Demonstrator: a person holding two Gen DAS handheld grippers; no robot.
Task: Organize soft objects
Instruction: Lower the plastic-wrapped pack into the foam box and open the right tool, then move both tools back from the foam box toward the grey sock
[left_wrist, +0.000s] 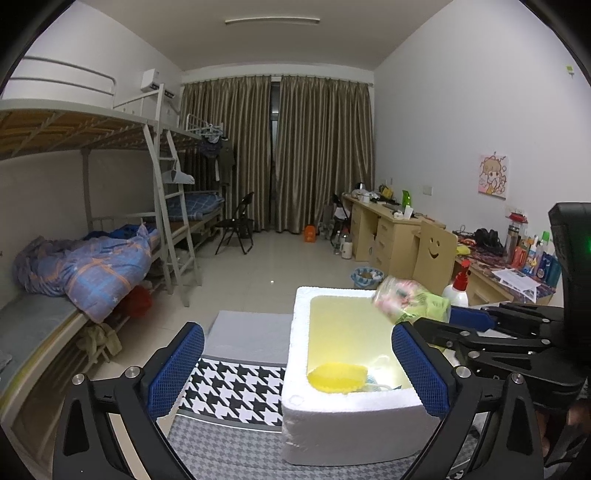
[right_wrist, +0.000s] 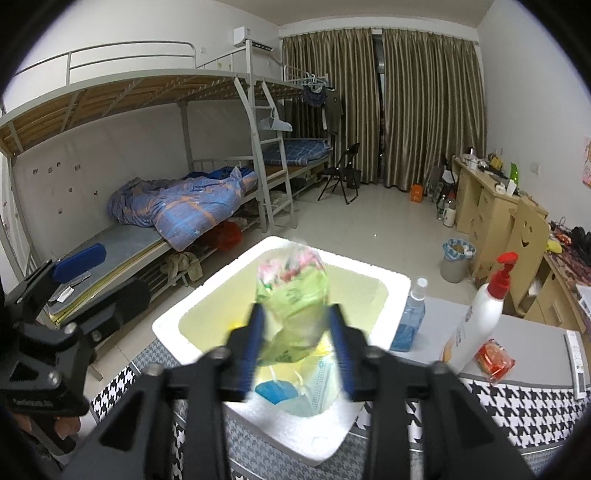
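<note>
- Right gripper (right_wrist: 297, 345) jaws standing partly apart, blurred green bag (right_wrist: 295, 295) sitting between them over white foam box (right_wrist: 391, 284).
- Left gripper (left_wrist: 297, 369) hanging wide, holding nothing.

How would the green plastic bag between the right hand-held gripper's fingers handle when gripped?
The green plastic bag looks thin and crumpled, so probably floppy and light. Its glossy film may slip between the right hand-held gripper fingers. Over the foam box, it would likely drop in harmlessly.

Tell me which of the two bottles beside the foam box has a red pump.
The tall white bottle; the smaller blue bottle next to the box has a clear cap.
</note>
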